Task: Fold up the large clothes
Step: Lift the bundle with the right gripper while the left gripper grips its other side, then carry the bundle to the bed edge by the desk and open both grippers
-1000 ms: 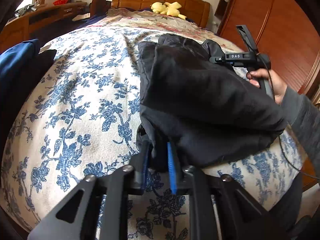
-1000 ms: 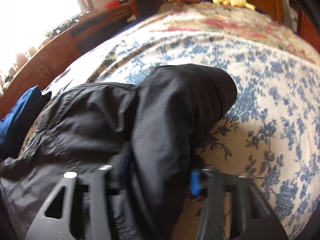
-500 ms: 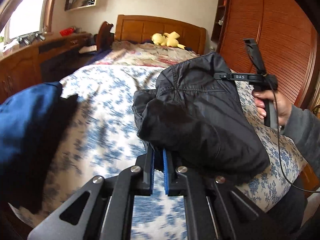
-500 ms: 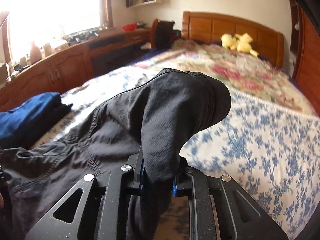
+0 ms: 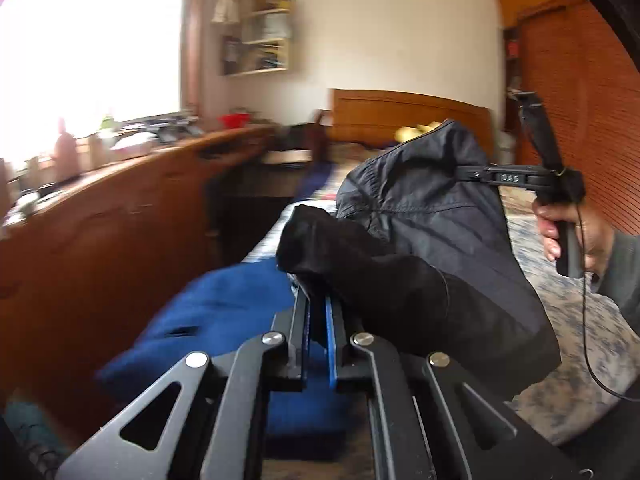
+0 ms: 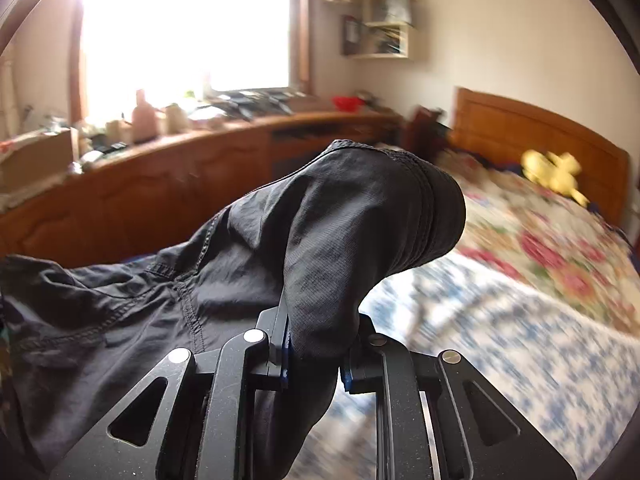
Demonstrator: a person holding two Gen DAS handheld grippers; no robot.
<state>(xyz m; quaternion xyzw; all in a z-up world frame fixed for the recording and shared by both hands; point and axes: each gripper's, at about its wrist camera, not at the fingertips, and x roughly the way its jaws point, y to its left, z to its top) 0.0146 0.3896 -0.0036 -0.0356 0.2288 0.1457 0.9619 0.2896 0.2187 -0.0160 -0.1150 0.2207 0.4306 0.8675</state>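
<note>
Left wrist view: the left gripper (image 5: 318, 312) pinches a bunched fold of the black garment (image 5: 432, 248) between its blue-lined fingers (image 5: 330, 344), which stand nearly together with only cloth between them. The garment is held in the air above the bed (image 5: 580, 320), its bulk draping to the right of the fingers. At upper right the right gripper (image 5: 464, 172) reaches in from the side, its tip buried in the garment's upper edge; the right hand (image 5: 576, 228) grasps its handle and a thin cable (image 5: 588, 340) hangs below. A blue cloth (image 5: 224, 320) lies below and left of the left gripper, at the near end of the bed, blurred. A wooden counter (image 5: 132, 208) runs along the left wall under a bright window (image 5: 88, 40); a headboard (image 5: 400, 116) and wardrobe (image 5: 580, 112) close the far side.

Right wrist view: the right gripper (image 6: 316, 356) is clamped on a thick fold of the garment (image 6: 360, 220), its fingers (image 6: 282, 344) held apart by the wad of cloth. The cloth rises in a rounded hump above the fingers and trails away to the left. Beyond lies the bed (image 6: 500, 340) with a blue-patterned cover, blurred, a yellow toy (image 6: 554, 174) near the headboard (image 6: 520, 132), and a wall shelf (image 6: 384, 20) above the counter (image 6: 200, 168).
</note>
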